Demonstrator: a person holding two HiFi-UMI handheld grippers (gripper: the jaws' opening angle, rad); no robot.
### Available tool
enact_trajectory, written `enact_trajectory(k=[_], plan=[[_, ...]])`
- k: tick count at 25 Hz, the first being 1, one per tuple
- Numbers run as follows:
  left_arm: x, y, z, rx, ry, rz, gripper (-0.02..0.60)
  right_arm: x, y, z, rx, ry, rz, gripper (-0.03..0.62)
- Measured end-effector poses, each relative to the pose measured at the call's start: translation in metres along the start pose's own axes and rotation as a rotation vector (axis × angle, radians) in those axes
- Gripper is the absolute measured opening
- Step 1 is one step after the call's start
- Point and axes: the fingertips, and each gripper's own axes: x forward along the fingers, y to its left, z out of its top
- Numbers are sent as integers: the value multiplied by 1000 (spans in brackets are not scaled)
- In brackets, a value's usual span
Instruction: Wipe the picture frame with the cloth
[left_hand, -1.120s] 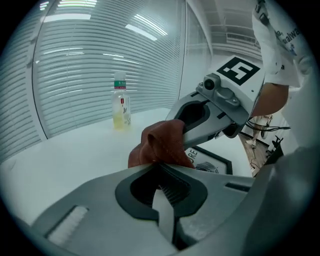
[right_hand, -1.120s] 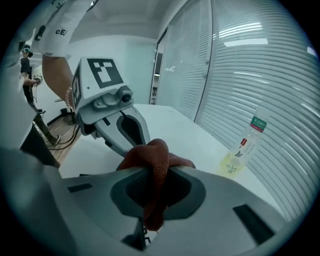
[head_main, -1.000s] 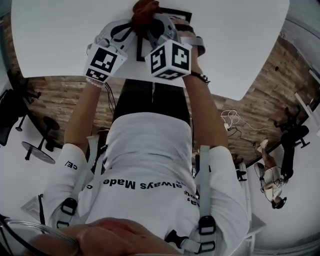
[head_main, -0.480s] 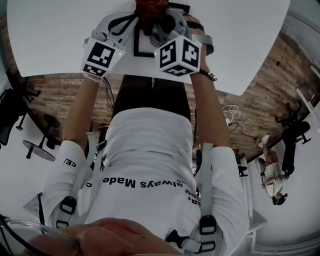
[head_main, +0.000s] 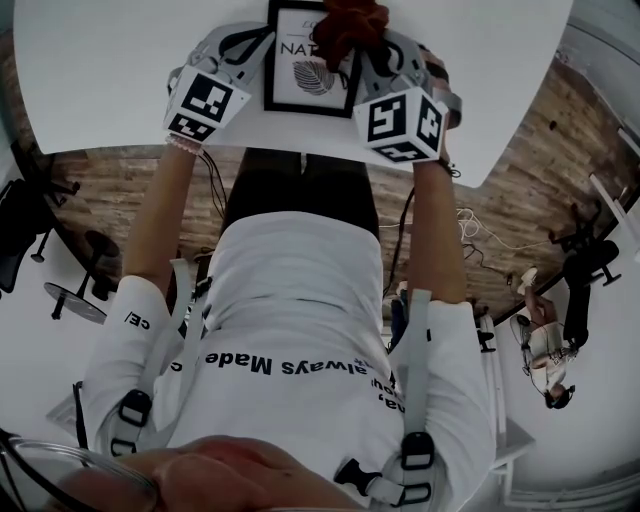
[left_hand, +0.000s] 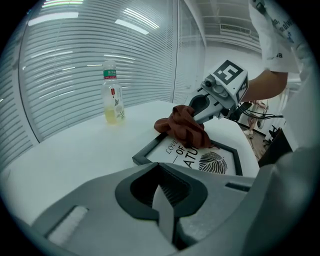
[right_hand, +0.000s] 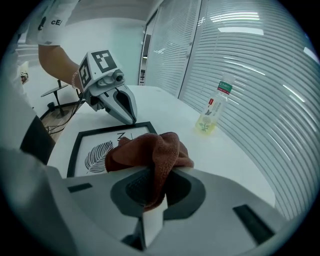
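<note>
A black picture frame (head_main: 300, 100) with a leaf print lies on the white table (head_main: 110, 70); it also shows in the left gripper view (left_hand: 226, 150) and the right gripper view (right_hand: 80, 142). My right gripper (head_main: 352, 52) (right_hand: 150, 212) is shut on a rust-brown cloth (head_main: 345, 22) (right_hand: 155, 147) (left_hand: 186, 129), which rests on the frame's far right part. My left gripper (head_main: 255, 55) (left_hand: 164, 212) is shut with nothing in it. Its tips (right_hand: 131, 119) sit at the frame's left edge.
A clear plastic bottle (left_hand: 112, 97) (right_hand: 215, 107) with yellowish liquid stands on the table beyond the frame, near the window blinds. Office chairs (head_main: 30, 215) and cables lie on the wooden floor below the table's near edge.
My right gripper has carried the cloth to the right across the frame, uncovering the leaf print. The left gripper has stayed at the frame's left edge.
</note>
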Motion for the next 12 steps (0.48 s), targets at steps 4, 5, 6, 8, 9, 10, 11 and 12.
enact_trajectory(k=[4, 5, 6, 8, 9, 10, 11, 12], plan=[[-2, -1, 4, -14, -12, -38, 3, -5, -6, -9, 22, -4, -17, 15], [-3, 0, 4, -26, -14, -49, 3, -7, -5, -6, 20, -7, -19, 15], [-4, 0, 4, -40, -15, -61, 3, -10, -4, 0, 16, -18, -19, 15], [-3, 0, 4, -63, -9, -87, 3, -23, 2, 24, 20, -78, -11, 15], [-3, -1, 5, -67, -4, -98, 3, -31, 7, 39, 26, -119, 0, 15], [-2, -1, 5, -68, 0, -107, 3, -39, 15, 55, 28, -158, 15, 15], [-2, -2, 4, -69, 3, -114, 3, -45, 26, 70, 27, -193, 36, 15], [-2, -2, 4, -71, 3, -120, 3, -49, 38, 84, 27, -222, 65, 15]])
